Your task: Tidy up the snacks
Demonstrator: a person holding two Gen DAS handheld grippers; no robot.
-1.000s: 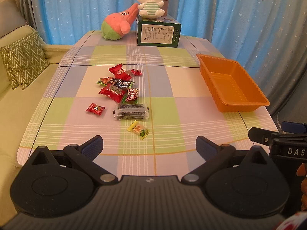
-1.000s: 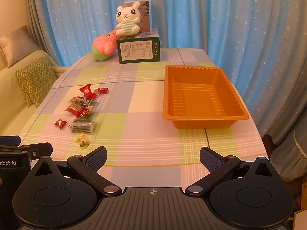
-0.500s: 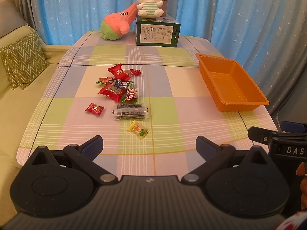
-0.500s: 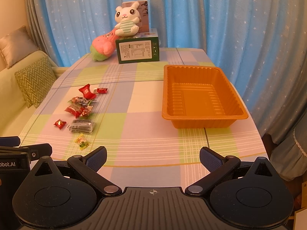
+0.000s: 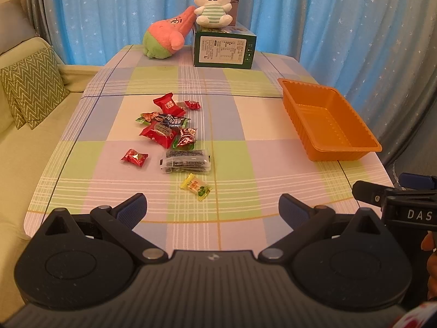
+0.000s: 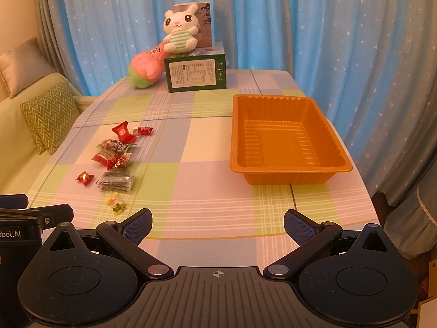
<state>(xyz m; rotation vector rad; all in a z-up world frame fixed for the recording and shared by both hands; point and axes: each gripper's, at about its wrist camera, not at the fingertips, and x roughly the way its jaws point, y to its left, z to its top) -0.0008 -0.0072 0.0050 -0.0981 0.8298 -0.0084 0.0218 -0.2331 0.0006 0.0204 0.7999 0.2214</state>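
Both grippers hang over the table's near edge, jaws spread wide and holding nothing. Ahead of the left gripper point(image 5: 212, 210) lies a yellow-green candy point(image 5: 196, 186), slanted toward the near right. Beyond it a dark packet point(image 5: 185, 161) lies crosswise, then red wrapped snacks point(image 5: 164, 125) scattered left of centre. Ahead of the right gripper point(image 6: 217, 225), the orange tray point(image 6: 286, 168) runs lengthwise along the right edge.

An orange tray point(image 6: 289, 168) sits right on the pastel plaid tablecloth point(image 6: 196, 180). Left lie mostly red snacks point(image 5: 164, 134). Far blue curtains point(image 6: 341, 41) carry white stars.
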